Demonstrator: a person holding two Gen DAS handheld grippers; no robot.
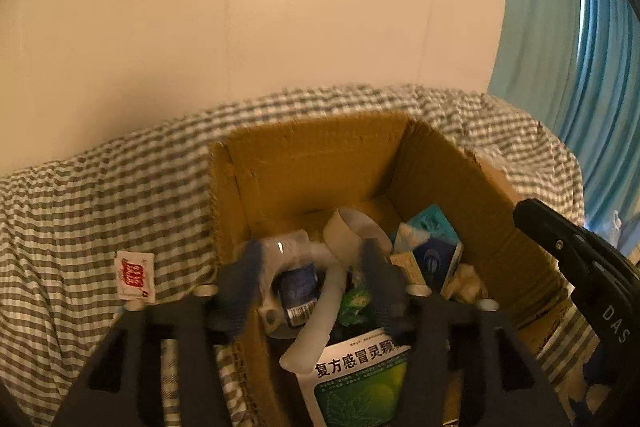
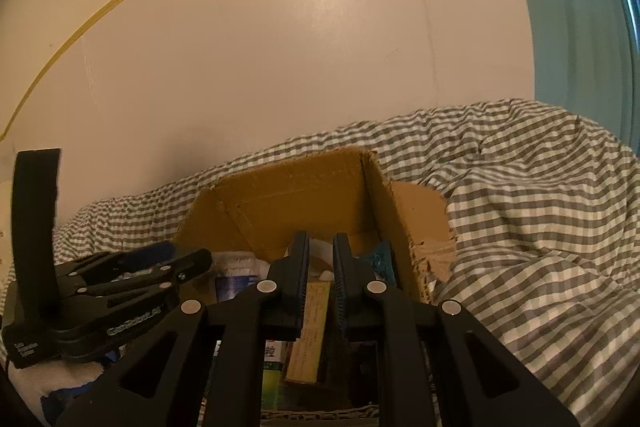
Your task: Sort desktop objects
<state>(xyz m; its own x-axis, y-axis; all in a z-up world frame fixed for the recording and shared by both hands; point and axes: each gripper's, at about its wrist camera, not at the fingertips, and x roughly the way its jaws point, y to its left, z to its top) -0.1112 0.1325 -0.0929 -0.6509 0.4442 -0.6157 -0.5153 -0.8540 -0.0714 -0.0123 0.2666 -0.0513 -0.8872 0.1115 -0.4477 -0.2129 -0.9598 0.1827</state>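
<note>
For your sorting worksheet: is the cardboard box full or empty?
Partly full. The cardboard box holds packets and a medicine box, but its inner walls still show above them.
</note>
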